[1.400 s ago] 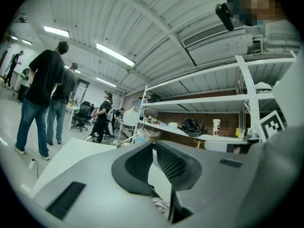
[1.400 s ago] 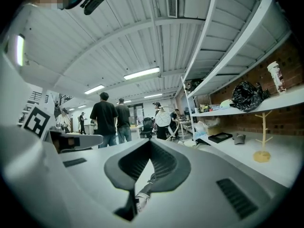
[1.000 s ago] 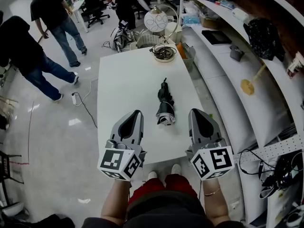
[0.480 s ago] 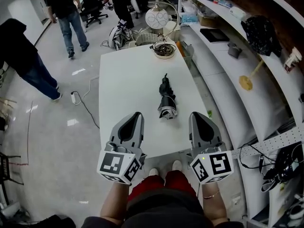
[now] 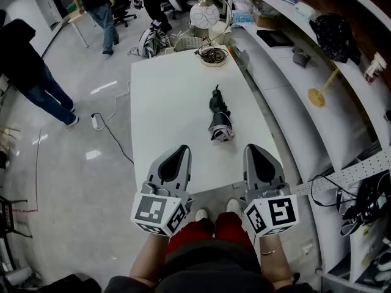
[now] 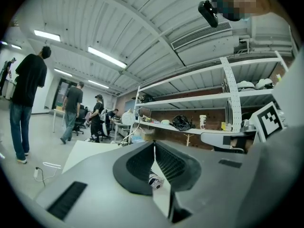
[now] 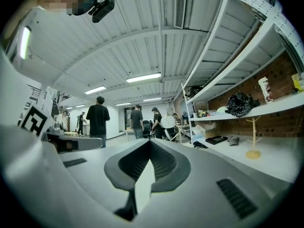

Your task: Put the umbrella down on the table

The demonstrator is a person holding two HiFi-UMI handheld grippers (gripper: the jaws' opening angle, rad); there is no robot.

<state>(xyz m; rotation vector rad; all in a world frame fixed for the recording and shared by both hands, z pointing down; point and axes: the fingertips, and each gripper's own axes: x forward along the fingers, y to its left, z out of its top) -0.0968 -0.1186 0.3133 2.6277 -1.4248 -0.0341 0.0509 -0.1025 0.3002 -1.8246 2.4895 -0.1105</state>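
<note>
- Umbrella (image 5: 220, 116): black and folded, lying flat on the white table (image 5: 165, 102). It sits right of the table's middle, with its length running away from me and its wider end nearer to me.
- My left claw (image 5: 181, 150) is clenched with nothing in it. Its tip hangs over the near edge of the table, to the left of the umbrella and apart from it.
- The left gripper view shows that claw's two jaws meeting at their tips.
- My right claw (image 5: 253, 149) is also clenched and empty. It is over the table's near right corner, near the umbrella's closer end but not touching it.
- The right gripper view shows its jaws pressed together, with nothing between them.
- A coil of cable (image 5: 214, 55) rests at the far end of the table.
- Curved white shelves (image 5: 287, 102) run along the right. They hold a small wooden stand (image 5: 317, 95) and a black bag (image 5: 335, 35).
- A person in dark clothes (image 5: 24, 66) stands on the grey floor at the upper left, and others are further back.
- My red shorts (image 5: 208, 237) fill the bottom edge of the head view.
</note>
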